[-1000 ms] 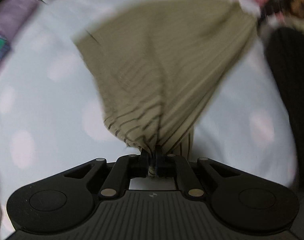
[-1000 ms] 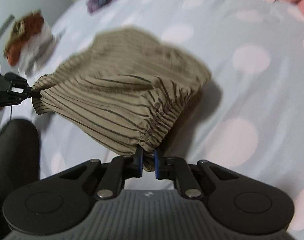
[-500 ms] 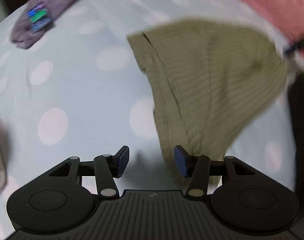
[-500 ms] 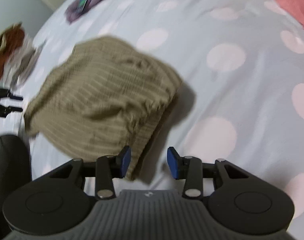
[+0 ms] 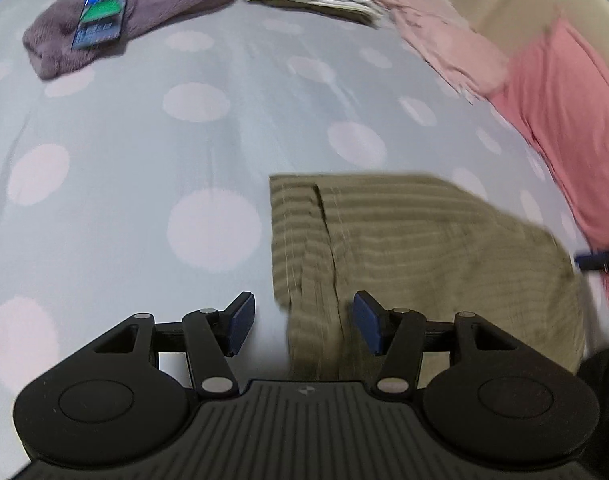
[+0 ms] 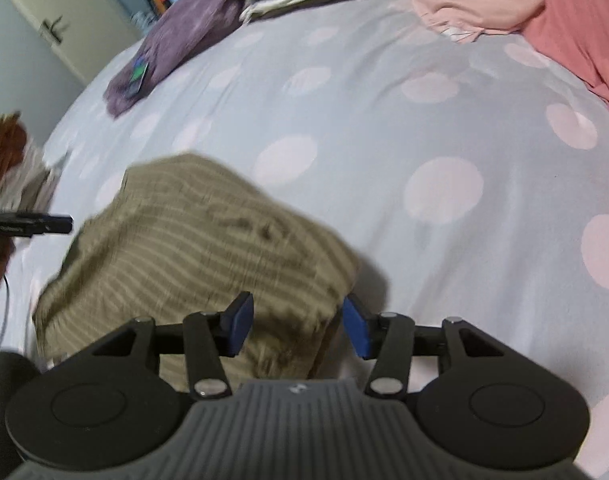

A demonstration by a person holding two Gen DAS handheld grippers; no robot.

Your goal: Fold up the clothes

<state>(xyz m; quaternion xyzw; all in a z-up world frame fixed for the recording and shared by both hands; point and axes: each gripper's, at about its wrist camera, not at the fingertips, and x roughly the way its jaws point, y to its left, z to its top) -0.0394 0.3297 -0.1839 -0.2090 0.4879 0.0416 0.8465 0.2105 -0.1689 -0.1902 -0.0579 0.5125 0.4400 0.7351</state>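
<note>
My left claw (image 5: 300, 322) is hanging spread, pinching nothing; my right claw (image 6: 294, 326) is opening, empty too. The shorts (image 5: 404, 248) are lying blurred on the bed (image 5: 144, 152) – their near edge hiding behind both claws – stripes hard to make out

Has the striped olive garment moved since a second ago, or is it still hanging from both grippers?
Yes. The striped olive garment has dropped out of both grippers and now lies flat on the polka-dot bedsheet. The right gripper, jaws opening, grips nothing.
</note>
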